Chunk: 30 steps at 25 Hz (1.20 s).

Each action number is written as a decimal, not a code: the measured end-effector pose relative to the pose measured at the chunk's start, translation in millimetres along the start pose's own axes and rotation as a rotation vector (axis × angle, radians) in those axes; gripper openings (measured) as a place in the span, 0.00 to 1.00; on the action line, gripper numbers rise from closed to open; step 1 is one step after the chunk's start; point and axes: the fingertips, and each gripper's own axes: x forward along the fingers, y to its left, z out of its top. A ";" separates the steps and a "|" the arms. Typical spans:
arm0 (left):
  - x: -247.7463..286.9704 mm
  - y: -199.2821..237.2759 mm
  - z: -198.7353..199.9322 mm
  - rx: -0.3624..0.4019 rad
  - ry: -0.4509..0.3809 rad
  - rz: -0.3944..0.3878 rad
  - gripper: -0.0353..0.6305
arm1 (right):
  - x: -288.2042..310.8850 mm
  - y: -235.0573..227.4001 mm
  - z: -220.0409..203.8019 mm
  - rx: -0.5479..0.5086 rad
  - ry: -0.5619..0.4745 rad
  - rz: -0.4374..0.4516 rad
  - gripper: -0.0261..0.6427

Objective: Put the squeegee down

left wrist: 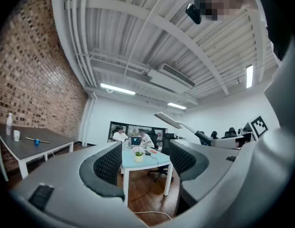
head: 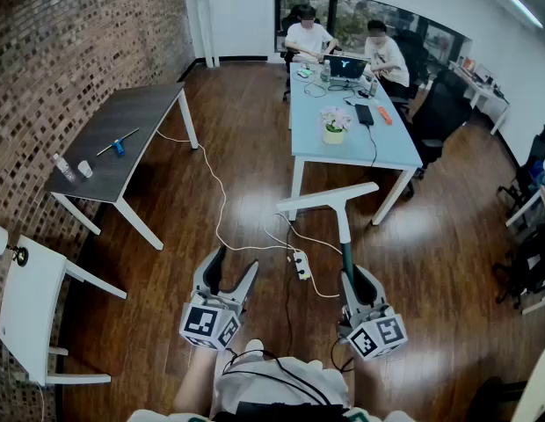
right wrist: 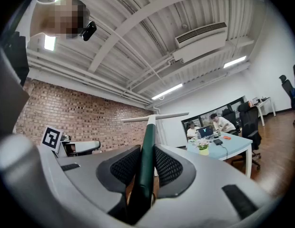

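The squeegee (head: 341, 214) has a dark green handle and a white T-shaped blade; it sticks out level ahead of me, blade forward. My right gripper (head: 354, 281) is shut on its handle, and in the right gripper view the squeegee handle (right wrist: 147, 161) runs between the two black pads with the white squeegee blade (right wrist: 155, 117) crosswise at its far end. My left gripper (head: 229, 275) is held level to the left, open, with nothing between its fingers. From the left gripper (left wrist: 140, 167) view the squeegee (left wrist: 172, 121) shows to the right.
A light blue table (head: 397, 155) with a flower pot, laptop and two seated people stands ahead. At the left, by the brick wall, stands a dark table (head: 141, 105) with a bottle and small tools. A white power strip (head: 301, 265) and cables lie on the wooden floor. A white chair (head: 31, 310) is at the near left.
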 end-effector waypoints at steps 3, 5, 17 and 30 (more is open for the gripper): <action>-20.5 36.8 3.2 -0.003 -0.007 0.055 0.51 | 26.4 30.8 -10.1 0.003 0.014 0.049 0.21; -35.8 64.4 5.9 -0.003 -0.013 0.096 0.51 | 47.2 58.0 -17.6 0.010 0.027 0.099 0.21; -150.5 215.1 16.8 0.026 -0.033 0.418 0.51 | 171.0 224.1 -70.8 0.012 0.116 0.435 0.21; -300.6 308.2 17.8 0.004 -0.061 0.849 0.51 | 251.8 409.7 -130.1 0.045 0.260 0.894 0.21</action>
